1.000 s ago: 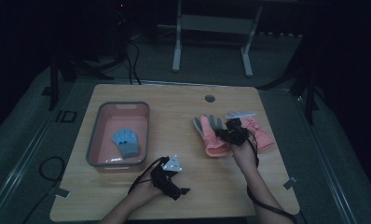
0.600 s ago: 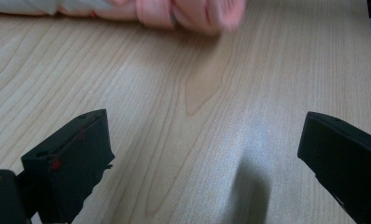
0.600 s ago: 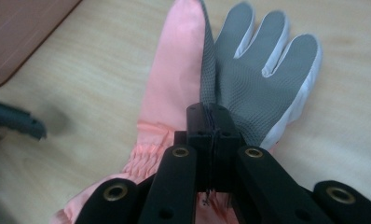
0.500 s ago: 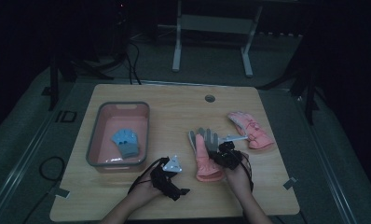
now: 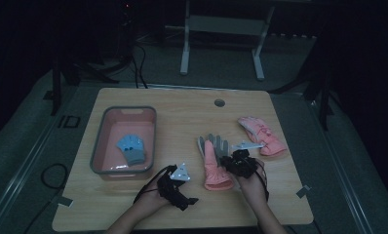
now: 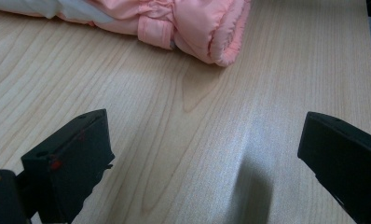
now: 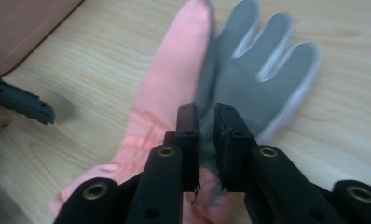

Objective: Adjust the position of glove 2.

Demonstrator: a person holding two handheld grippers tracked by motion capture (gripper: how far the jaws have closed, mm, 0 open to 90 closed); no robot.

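Observation:
A pink glove with a grey palm (image 5: 212, 157) lies on the wooden table (image 5: 182, 117) near its front middle. My right gripper (image 5: 232, 161) is shut on the glove's grey palm side (image 7: 249, 88), pinching the fabric between its two black jaws (image 7: 207, 135). A second pink glove (image 5: 261, 135) lies to the right of it. My left gripper (image 5: 182, 192) rests low near the front edge with its jaws wide apart and nothing between them (image 6: 202, 158); the held glove's cuff (image 6: 193, 28) lies ahead of it.
A pink tub with a grey rim (image 5: 100, 146) stands at the left and holds a blue glove (image 5: 132, 147). A round hole (image 5: 219, 103) sits near the table's far edge. A metal stand (image 5: 221, 29) is on the floor behind.
My right gripper has dragged the grey-palmed glove away from the other pink glove, toward the front middle of the table. The left gripper has stayed in place.

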